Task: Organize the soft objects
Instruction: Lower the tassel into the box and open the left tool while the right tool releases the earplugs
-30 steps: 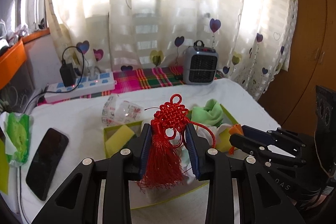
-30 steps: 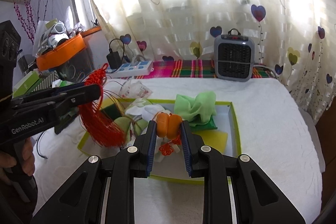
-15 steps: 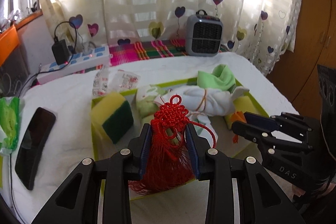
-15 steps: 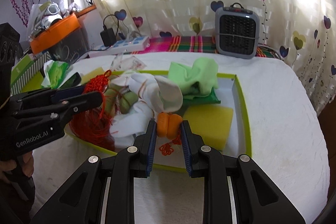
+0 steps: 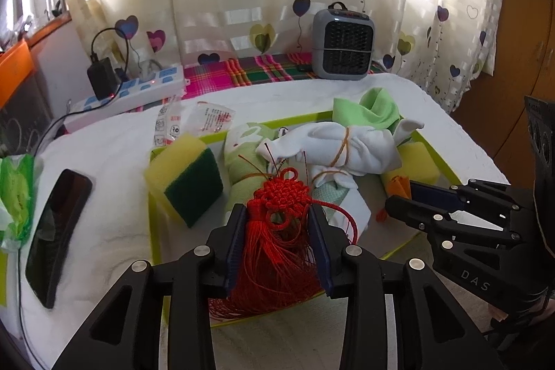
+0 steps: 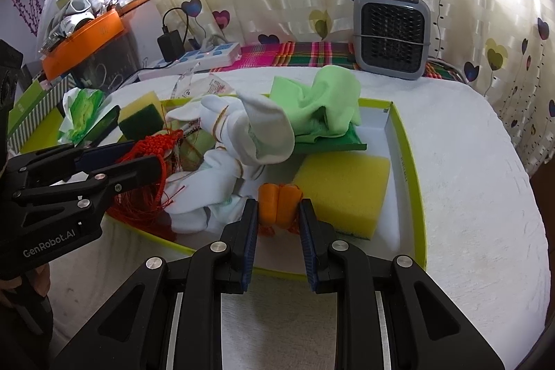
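Note:
My left gripper point(image 5: 277, 214) is shut on a red knot tassel point(image 5: 277, 238), low over the near left corner of the lime-rimmed tray point(image 5: 154, 231); it also shows in the right wrist view point(image 6: 145, 162). My right gripper point(image 6: 277, 207) is shut on a small orange soft piece point(image 6: 279, 200) with a red tassel, low over the tray's point(image 6: 412, 169) near edge. The tray holds white socks point(image 6: 249, 130), a green cloth point(image 6: 326, 103), a yellow sponge point(image 6: 341, 189) and a yellow-green sponge point(image 5: 187, 175).
A phone point(image 5: 57, 231) and a green tissue pack point(image 5: 15, 193) lie left of the tray on the white towel. A power strip point(image 5: 135, 92) and a grey heater point(image 5: 341, 47) stand at the back by the curtain. Plastic wrappers point(image 5: 194, 120) lie behind the tray.
Both grippers have come down toward the tray with their objects still held. The red tassel now hangs onto the tray's near left corner, and the orange piece is close above the tray floor.

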Demonstrator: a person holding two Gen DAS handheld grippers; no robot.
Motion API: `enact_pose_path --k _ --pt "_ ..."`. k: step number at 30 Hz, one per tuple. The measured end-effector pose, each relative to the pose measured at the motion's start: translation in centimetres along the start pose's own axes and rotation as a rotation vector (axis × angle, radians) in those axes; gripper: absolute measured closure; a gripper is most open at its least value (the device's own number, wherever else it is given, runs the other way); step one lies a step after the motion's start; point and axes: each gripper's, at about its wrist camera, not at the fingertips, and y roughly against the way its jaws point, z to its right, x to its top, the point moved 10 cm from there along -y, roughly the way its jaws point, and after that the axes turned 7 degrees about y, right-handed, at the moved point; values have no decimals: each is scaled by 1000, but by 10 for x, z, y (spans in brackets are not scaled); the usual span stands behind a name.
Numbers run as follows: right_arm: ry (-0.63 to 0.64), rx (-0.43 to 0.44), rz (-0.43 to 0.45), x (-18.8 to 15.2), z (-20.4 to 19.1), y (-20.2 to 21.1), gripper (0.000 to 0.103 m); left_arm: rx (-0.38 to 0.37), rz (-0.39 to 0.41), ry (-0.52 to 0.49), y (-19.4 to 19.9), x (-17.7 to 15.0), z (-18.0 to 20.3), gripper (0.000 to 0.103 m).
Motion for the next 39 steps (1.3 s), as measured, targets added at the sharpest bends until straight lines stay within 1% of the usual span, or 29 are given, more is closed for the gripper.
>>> enact_pose_path --k 6,10,16,19,22,23,27,31,36,39 --pt "-2 -1 0 -1 1 0 78 11 -2 1 -1 -1 -1 66" --pt "-1 0 -2 -1 0 0 78 12 0 5 -1 -1 -2 61" --pt "1 -2 0 -1 -1 -1 78 20 -2 7 -1 -1 -3 58" --pt "-4 1 0 -1 -2 -1 74 27 -3 10 -1 -1 -5 56" --pt "-9 6 6 -1 -2 1 61 30 -3 18 0 -1 -6 51" --pt "-9 8 9 0 -3 1 60 29 -2 19 0 -1 -7 50" --pt "-12 2 11 0 -3 2 60 35 -3 24 1 -2 -8 50" --pt "-17 0 14 0 -2 4 60 25 -1 35 4 -3 -8 45" --pt "-24 4 17 -1 -3 6 60 6 6 50 10 -4 -5 45" --pt "-27 3 18 -2 -4 7 59 9 6 49 13 -7 -5 45"
